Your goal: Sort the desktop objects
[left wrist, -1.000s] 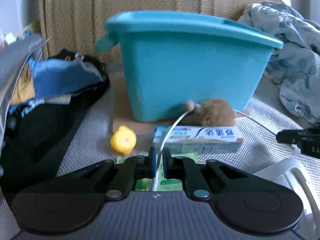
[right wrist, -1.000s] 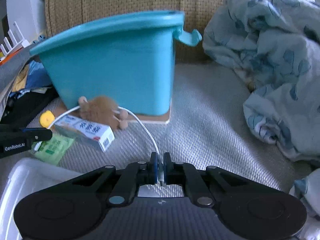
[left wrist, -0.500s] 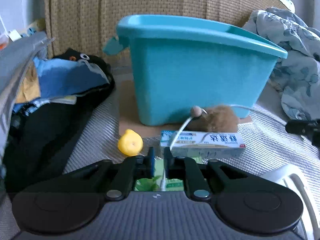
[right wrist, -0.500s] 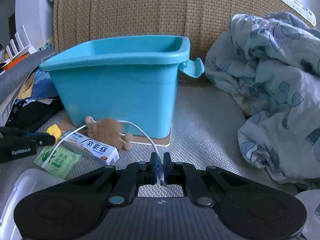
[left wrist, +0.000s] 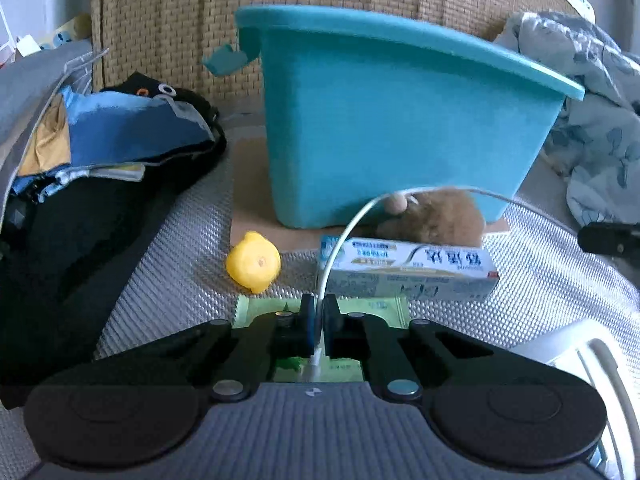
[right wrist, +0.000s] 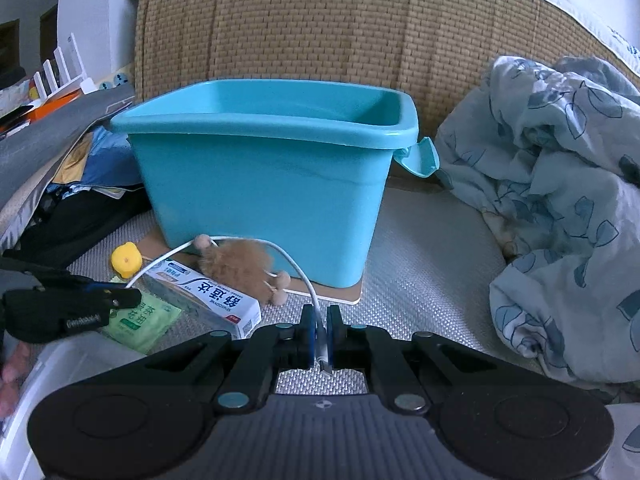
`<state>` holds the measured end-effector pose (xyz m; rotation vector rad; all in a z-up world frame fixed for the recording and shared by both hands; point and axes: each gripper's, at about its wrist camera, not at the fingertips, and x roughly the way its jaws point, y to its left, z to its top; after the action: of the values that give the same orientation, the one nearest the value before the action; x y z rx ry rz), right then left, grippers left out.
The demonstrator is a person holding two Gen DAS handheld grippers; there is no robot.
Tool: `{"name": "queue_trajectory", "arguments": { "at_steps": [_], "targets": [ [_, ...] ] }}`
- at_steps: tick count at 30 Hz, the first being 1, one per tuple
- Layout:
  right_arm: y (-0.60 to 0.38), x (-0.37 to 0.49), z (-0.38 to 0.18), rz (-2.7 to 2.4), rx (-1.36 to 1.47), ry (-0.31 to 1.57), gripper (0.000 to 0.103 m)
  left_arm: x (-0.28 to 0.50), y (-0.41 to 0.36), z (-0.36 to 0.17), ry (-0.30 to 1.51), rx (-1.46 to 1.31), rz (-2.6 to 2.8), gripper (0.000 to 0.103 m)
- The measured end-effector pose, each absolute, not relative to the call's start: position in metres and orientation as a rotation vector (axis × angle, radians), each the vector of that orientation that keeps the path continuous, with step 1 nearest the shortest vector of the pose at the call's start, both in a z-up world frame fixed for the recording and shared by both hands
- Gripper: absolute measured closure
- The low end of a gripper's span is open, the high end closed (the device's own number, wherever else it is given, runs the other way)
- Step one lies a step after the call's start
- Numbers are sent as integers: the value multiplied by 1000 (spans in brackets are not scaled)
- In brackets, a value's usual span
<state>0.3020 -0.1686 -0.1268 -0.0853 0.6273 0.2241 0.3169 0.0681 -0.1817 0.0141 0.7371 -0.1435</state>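
A white cable (left wrist: 352,224) arcs between both grippers, one end pinched in each. My left gripper (left wrist: 319,322) is shut on one end, and my right gripper (right wrist: 319,334) is shut on the other, where the white cable (right wrist: 280,250) loops up over the toys. Under the arc lie a brown furry toy (right wrist: 240,266), a white toothpaste box (left wrist: 408,270), a yellow toy (left wrist: 254,266) and a green packet (right wrist: 140,320). Behind them stands a teal plastic bin (right wrist: 260,176), its inside seen only partly.
A pile of dark bags and blue cloth (left wrist: 100,160) lies left. A flowered blanket (right wrist: 560,200) is heaped on the right. A white plastic container (left wrist: 580,360) sits near front. A woven sofa back (right wrist: 320,32) rises behind the bin.
Both grippers have risen and pulled back a little, lifting the cable higher; the right view now looks over the bin's rim.
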Motion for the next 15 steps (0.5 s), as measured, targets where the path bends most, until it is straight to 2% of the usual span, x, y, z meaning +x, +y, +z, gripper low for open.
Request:
{"name": "queue_trajectory", "arguments": {
  "at_steps": [7, 9, 15],
  "targets": [
    [-168, 301, -124, 223, -91, 614, 97, 313, 60, -158, 674, 62, -148, 99],
    [-169, 300, -121, 222, -92, 609, 103, 308, 54, -145, 638, 90, -166, 99],
    [-173, 302, -117, 216, -88, 605, 103, 305, 45, -128, 608, 87, -189, 99]
  ]
}}
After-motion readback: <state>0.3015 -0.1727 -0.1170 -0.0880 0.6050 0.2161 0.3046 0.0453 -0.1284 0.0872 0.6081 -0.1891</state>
